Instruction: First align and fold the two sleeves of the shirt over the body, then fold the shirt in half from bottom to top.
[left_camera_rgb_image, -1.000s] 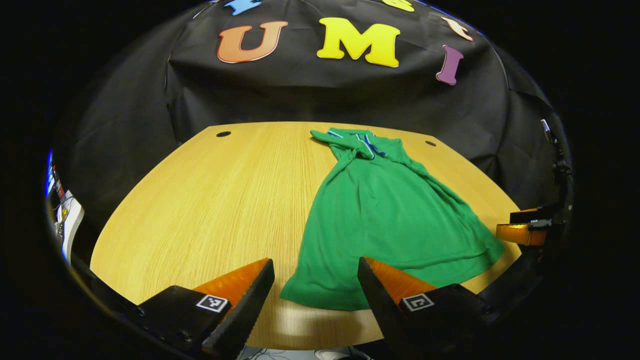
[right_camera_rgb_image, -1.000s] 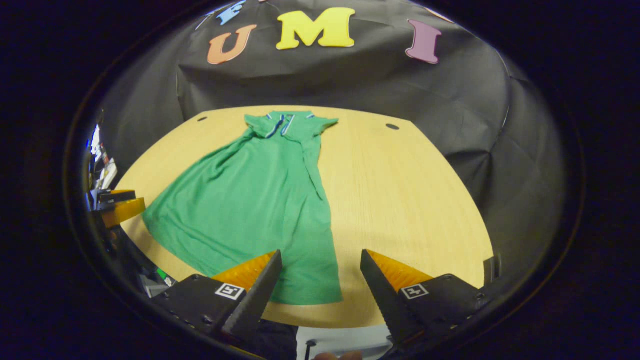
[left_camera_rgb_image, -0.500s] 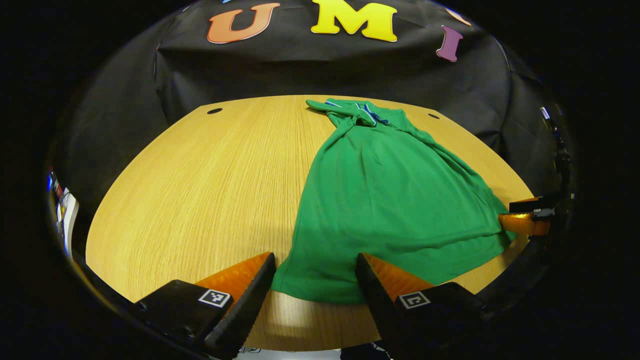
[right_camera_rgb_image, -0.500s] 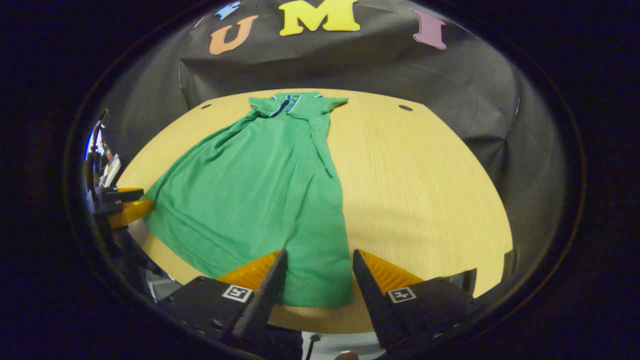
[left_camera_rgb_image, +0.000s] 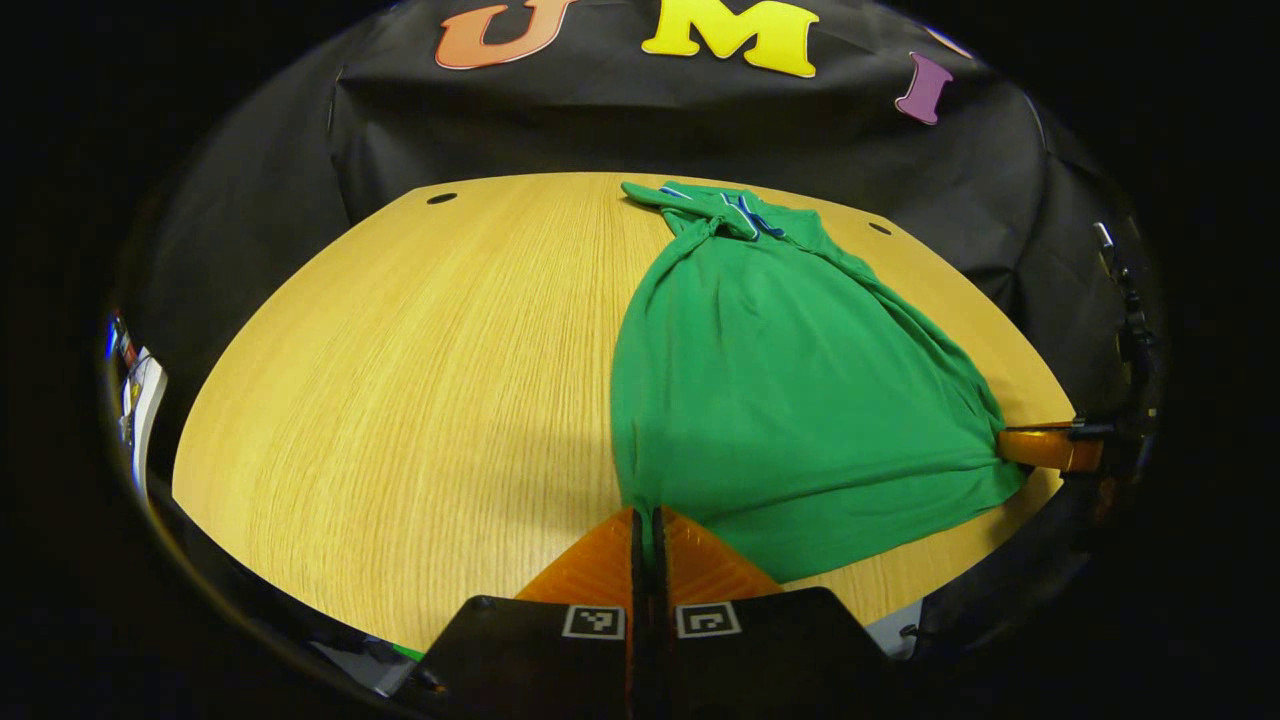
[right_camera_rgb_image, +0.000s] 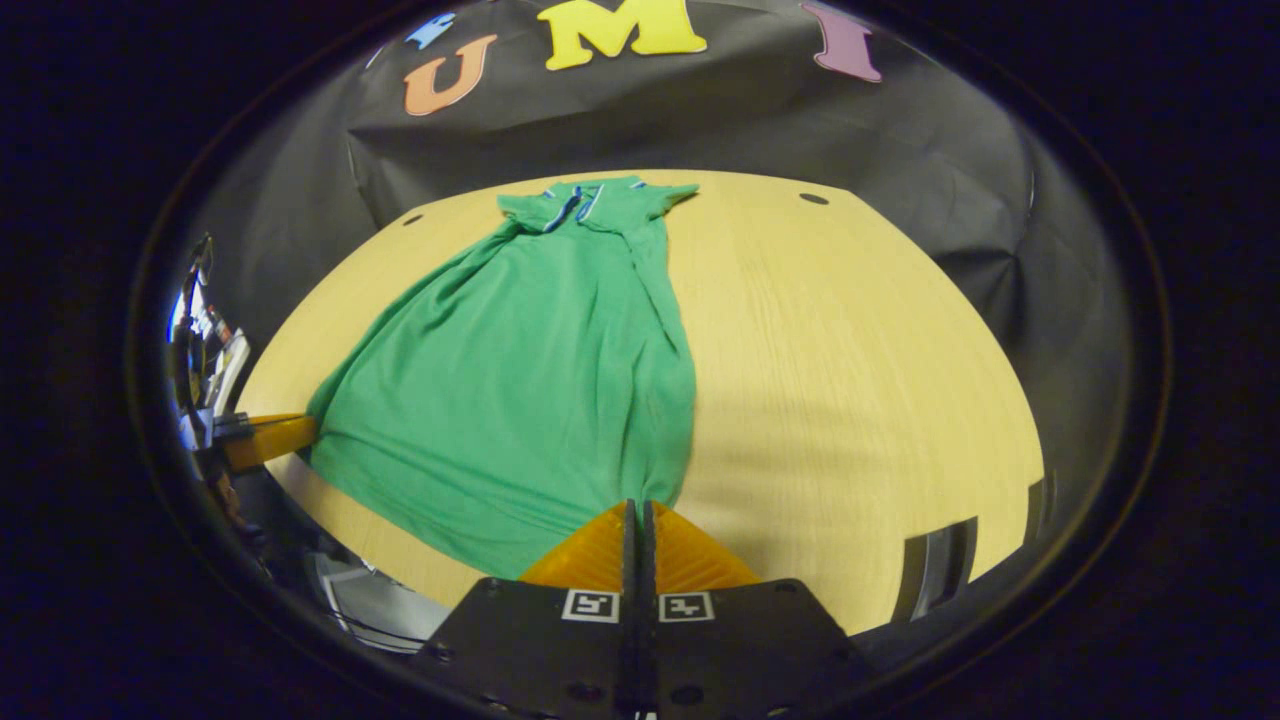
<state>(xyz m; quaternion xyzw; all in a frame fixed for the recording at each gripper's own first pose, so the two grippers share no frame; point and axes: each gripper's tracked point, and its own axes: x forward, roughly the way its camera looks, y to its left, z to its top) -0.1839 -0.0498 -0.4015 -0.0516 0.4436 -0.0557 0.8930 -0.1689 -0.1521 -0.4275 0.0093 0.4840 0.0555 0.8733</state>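
A green shirt (left_camera_rgb_image: 790, 390) is seen laid out on a light wooden table (left_camera_rgb_image: 420, 380), with its collar at the top centre of the left gripper view and its hem spread toward the bottom of the frame. At the bottom centre of that view the left gripper (left_camera_rgb_image: 646, 520) is closed, with both fingers pressed together on one bottom corner of the shirt; the cloth is drawn into a narrow gather right at the fingertips. The body of the shirt fans up and to the right from that point.

In the right gripper view the shirt (right_camera_rgb_image: 530, 370) is spread from the upper centre down to the lower left. The right gripper (right_camera_rgb_image: 637, 512) is closed at the bottom centre, and the other bottom corner of the hem is pinched between its fingers. The hem is stretched between the two gripped corners.
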